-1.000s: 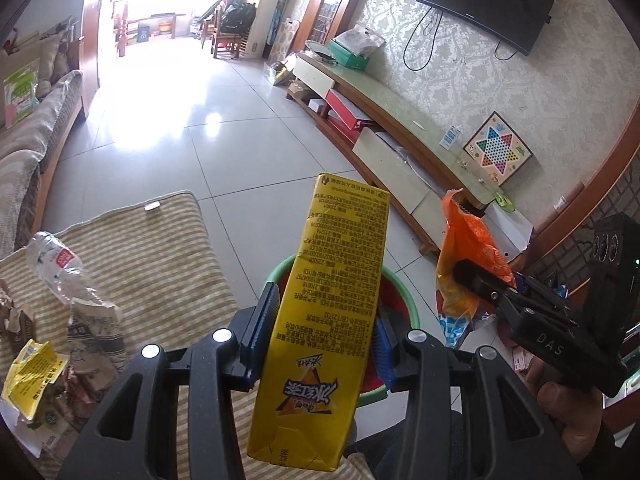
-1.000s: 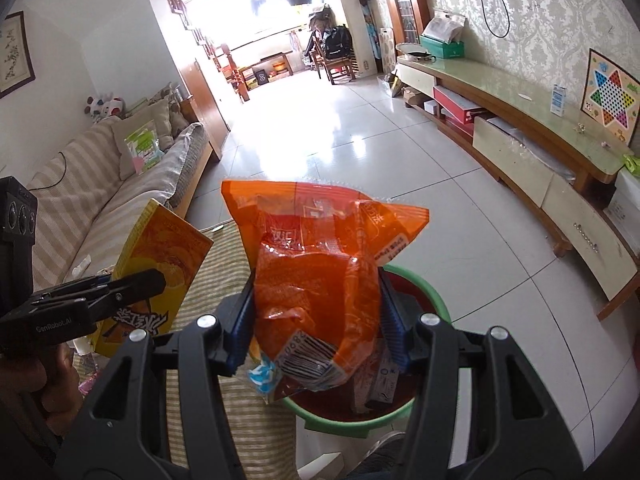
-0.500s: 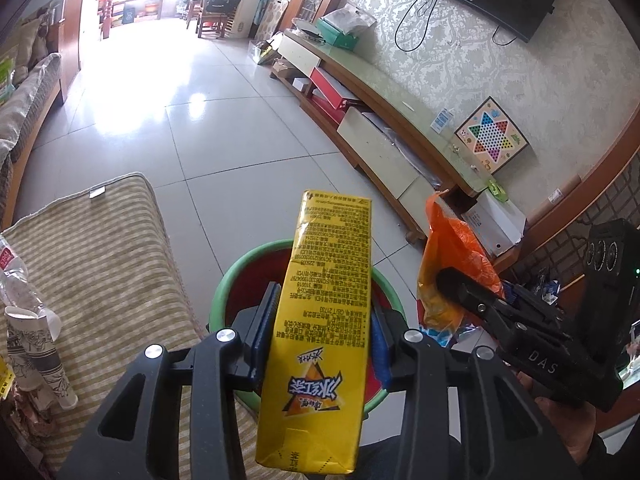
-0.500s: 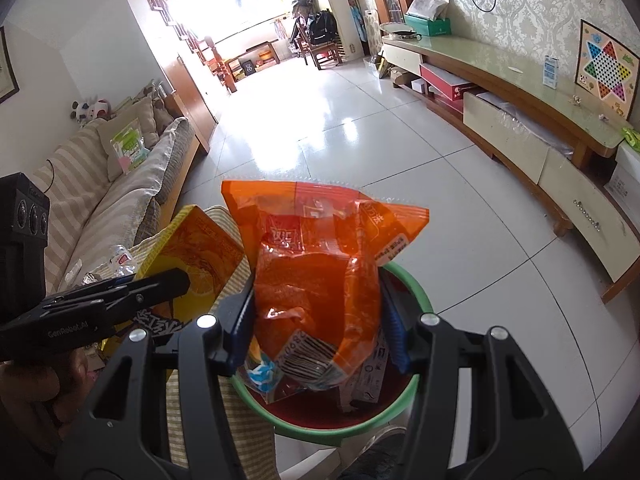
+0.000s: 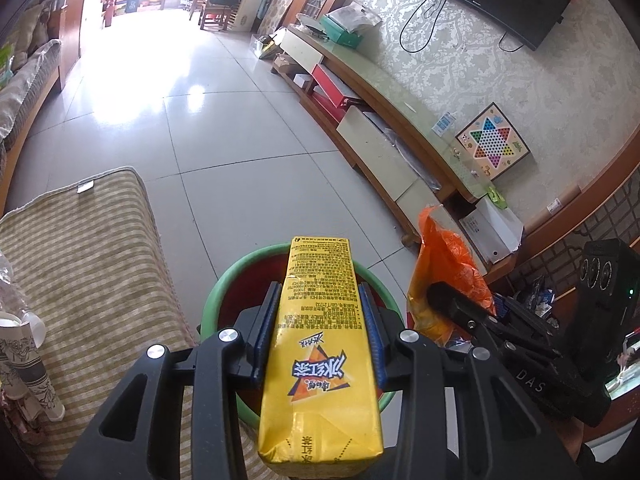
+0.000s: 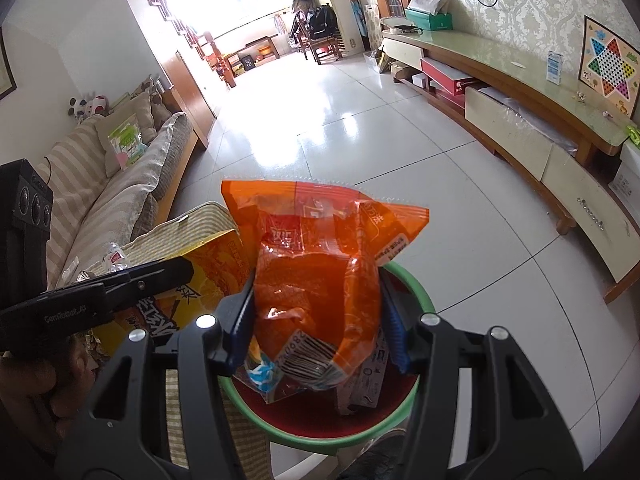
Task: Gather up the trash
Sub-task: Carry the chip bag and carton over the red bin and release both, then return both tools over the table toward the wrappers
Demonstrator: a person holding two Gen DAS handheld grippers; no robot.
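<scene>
A yellow drink carton (image 5: 320,364) is pinched between the blue pads of the left gripper (image 5: 320,336); its jaws have just been closing further on the carton, which stands lengthwise between them with its printed side up. The carton is held above a round bin (image 5: 218,292) with a green rim and red inside, set on the tiled floor just beside a striped cushion (image 5: 92,264).

In the right wrist view, a crumpled orange snack bag (image 6: 320,276) is clamped between the pads of the right gripper (image 6: 320,336), with its barcode end hanging low over the same bin (image 6: 416,292). Some paper scraps (image 6: 370,376) are seen lying inside the bin under the bag. The left gripper and its carton (image 6: 208,276) are seen at the left, near the bag, over the edge of the cushion.

On the cushion, at the far left of the left wrist view, a crushed plastic bottle (image 5: 8,276) and a rolled printed paper (image 5: 28,364) are seen. A low cabinet (image 5: 384,148) is ranged along the patterned wall, with a Chinese checkers board (image 5: 493,142) leaned against the wall.
</scene>
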